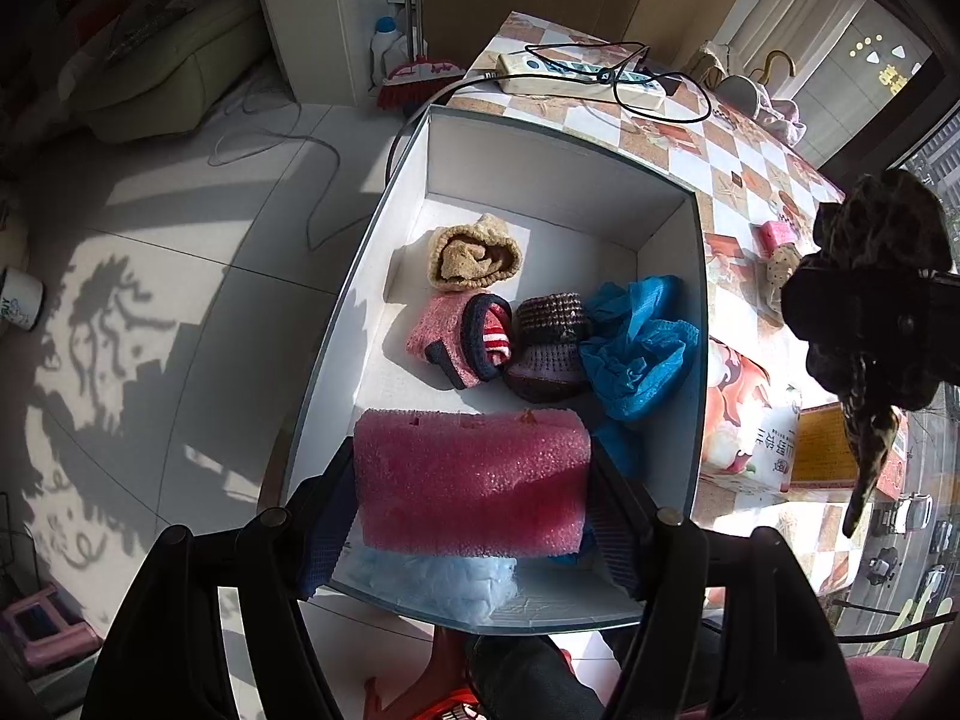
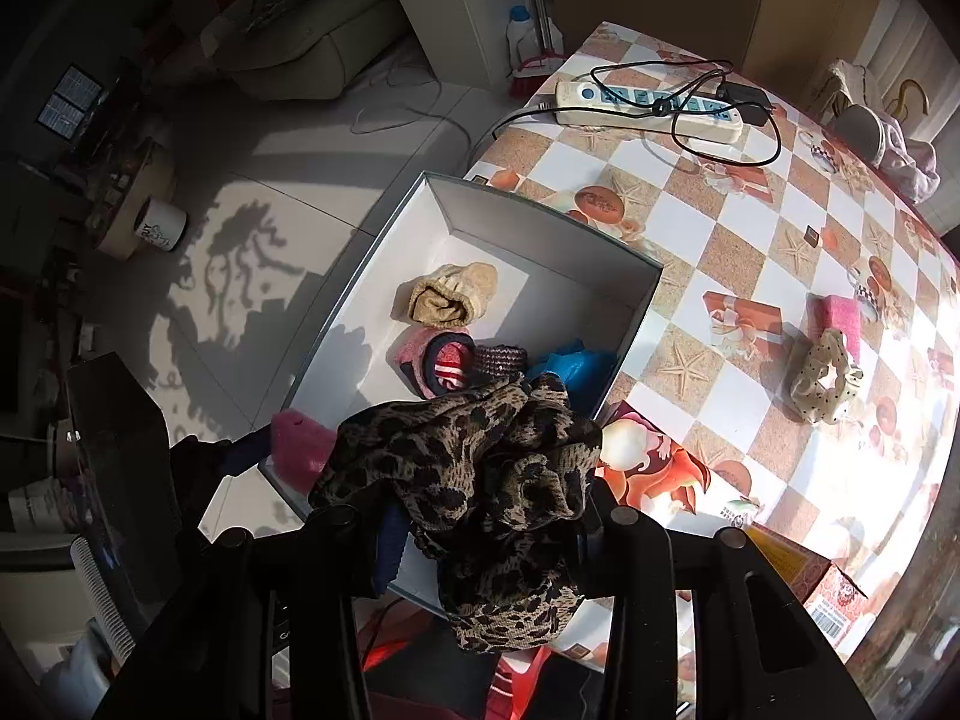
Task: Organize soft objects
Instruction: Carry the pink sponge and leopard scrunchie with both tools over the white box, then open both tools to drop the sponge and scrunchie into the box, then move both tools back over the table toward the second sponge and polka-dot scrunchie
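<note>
- Sunlit room, tiled floor, checkered counter carrying a white box along its left edge.
- In the box: tan rolled sock, pink striped sock, dark knit sock, blue cloth.
- Left tongs clenched on a pink foam block, held low over the box's near end.
- Right tongs clenched on a leopard-print scrunchie, hanging above the box's near right corner.
- Still out on the counter, towards its right edge: 1 dotted scrunchie, 1 pink sponge.
- Best to lower the foam flat into the bare near end, then release.
- Best to bring the scrunchie fully inside the wall before letting go; dangling tail likely to snag the rim.
</note>
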The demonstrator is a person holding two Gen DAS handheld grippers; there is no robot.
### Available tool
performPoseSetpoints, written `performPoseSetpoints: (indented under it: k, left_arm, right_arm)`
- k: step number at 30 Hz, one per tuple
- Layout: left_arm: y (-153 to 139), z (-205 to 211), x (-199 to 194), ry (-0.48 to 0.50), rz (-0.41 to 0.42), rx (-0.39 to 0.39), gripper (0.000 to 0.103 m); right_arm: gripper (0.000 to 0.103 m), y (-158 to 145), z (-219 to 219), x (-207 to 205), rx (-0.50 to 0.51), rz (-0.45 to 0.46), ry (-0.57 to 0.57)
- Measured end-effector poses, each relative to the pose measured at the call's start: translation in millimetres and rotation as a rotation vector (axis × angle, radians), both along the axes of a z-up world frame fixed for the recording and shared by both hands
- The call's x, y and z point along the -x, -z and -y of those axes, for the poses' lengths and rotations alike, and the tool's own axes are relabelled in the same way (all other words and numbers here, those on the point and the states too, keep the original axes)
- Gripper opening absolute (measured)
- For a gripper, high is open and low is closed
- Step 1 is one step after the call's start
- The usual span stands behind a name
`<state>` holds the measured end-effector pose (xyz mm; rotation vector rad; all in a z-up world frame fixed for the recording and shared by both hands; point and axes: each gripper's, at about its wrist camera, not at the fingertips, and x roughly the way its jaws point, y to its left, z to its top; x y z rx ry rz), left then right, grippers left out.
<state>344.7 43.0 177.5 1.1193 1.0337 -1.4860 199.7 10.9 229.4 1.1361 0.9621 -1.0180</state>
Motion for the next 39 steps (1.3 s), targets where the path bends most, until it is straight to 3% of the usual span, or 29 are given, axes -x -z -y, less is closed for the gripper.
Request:
performPoseSetpoints:
  k: [11, 14, 19, 24, 28, 33, 39]
  left_arm:
    - [4, 1, 0, 0.000, -0.002, -0.009, 0.078]
    - [9, 2, -1, -0.007, -0.014, -0.035, 0.080]
    - [15, 4, -10, -0.076, -0.117, -0.091, 0.083]
    - [8, 6, -16, -0.110, -0.204, -0.054, 0.090]
    - [-11, 10, -9, -0.090, -0.264, 0.017, 0.093]
    - [-34, 20, 13, -0.033, -0.340, 0.067, 0.093]
    - [-44, 36, 58, 0.042, -0.337, 0.076, 0.093]
  right_arm:
    - [0.043, 7, 23, -20, -0.002, 0.003, -0.026]
    - [0.048, 9, 27, -23, -0.008, 0.006, -0.033]
    - [0.085, 7, 30, -17, -0.002, 0.026, -0.007]
    - [0.102, 8, 32, -3, -0.025, 0.062, 0.020]
    - [0.102, 15, 27, 20, -0.104, 0.059, 0.069]
    - [0.102, 8, 15, 72, -0.120, 0.073, 0.155]
    - [0.102, -2, 3, 162, -0.143, 0.088, 0.337]
